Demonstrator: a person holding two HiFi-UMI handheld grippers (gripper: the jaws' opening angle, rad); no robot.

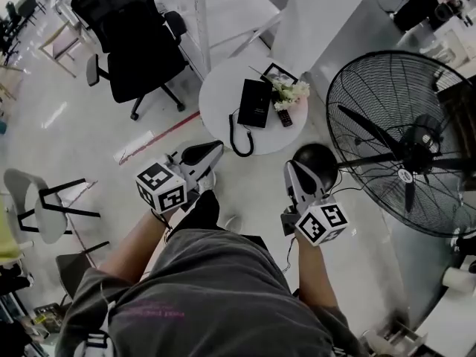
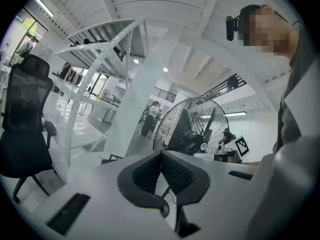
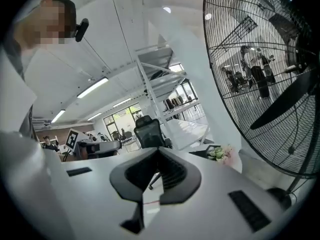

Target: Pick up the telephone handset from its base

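Note:
The black telephone (image 1: 255, 103) lies on a small round white table (image 1: 216, 99), its handset resting on the base and its coiled cord (image 1: 239, 138) hanging over the near edge. My left gripper (image 1: 212, 149) hangs short of the table's near edge, shut and empty. My right gripper (image 1: 300, 168) is off the table's near right side, also shut with nothing in it. In the left gripper view the pads (image 2: 172, 171) meet at their tips; in the right gripper view the pads (image 3: 170, 174) meet the same way. Neither gripper touches the phone.
On the table beside the phone are a bunch of flowers (image 1: 291, 93), a framed picture (image 1: 279, 72) and a small dark remote (image 1: 285, 117). A large black floor fan (image 1: 405, 143) stands close on the right. A black office chair (image 1: 134, 39) is at the far left.

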